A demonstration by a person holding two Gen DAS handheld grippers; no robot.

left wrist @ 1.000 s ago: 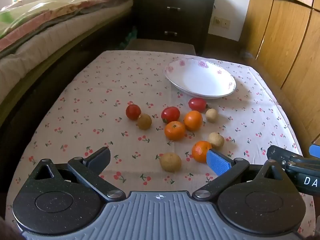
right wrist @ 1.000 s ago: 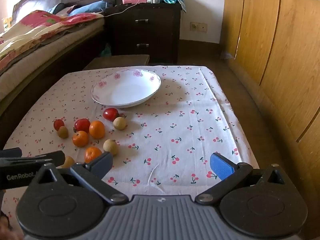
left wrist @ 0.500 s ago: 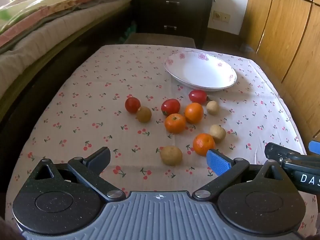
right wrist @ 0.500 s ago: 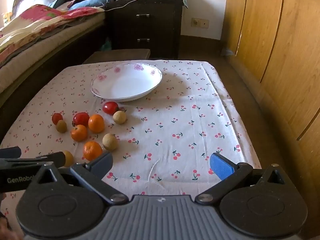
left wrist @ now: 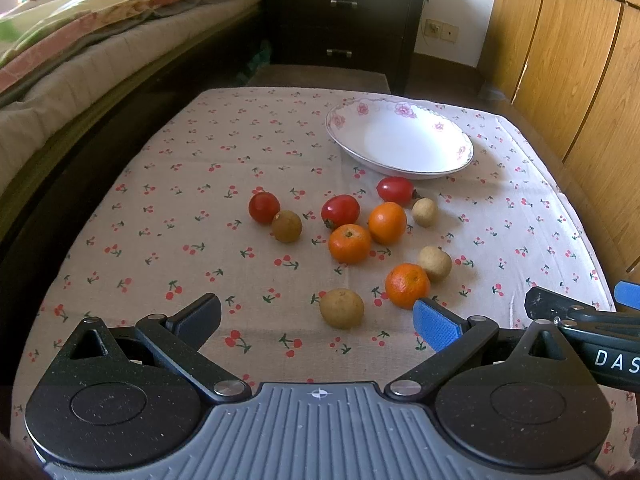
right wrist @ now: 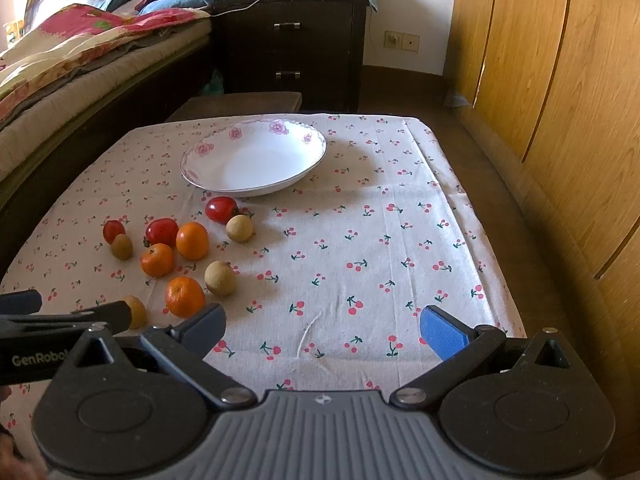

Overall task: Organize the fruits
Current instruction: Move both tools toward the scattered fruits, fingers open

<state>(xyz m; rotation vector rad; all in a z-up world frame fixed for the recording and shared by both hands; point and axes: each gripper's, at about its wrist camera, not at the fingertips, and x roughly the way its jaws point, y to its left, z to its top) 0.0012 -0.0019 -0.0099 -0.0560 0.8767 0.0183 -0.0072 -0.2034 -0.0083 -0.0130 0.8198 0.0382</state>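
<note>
The left gripper hangs over the near edge of the cherry-print tablecloth, its black and blue-padded fingers spread wide with nothing between them. Just past its fingertips lie a tan round longan and, touching the view of the blue pad, a small orange mandarin with a second tan longan right beside it. The right gripper is likewise released — jaws apart and empty — above the near right part of the cloth, well apart from the fruit, which sits to its left. Farther toward the middle of the table cluster two more orange mandarins, three red cherry tomatoes, a brownish longan touching the leftmost tomato, and a pale longan. Beyond them, toward the far edge, stands a white shallow ceramic bowl with pink flowers on its rim — empty of fruit. A bed with a floral quilt runs along the left side, and wooden wardrobe doors along the right.
</note>
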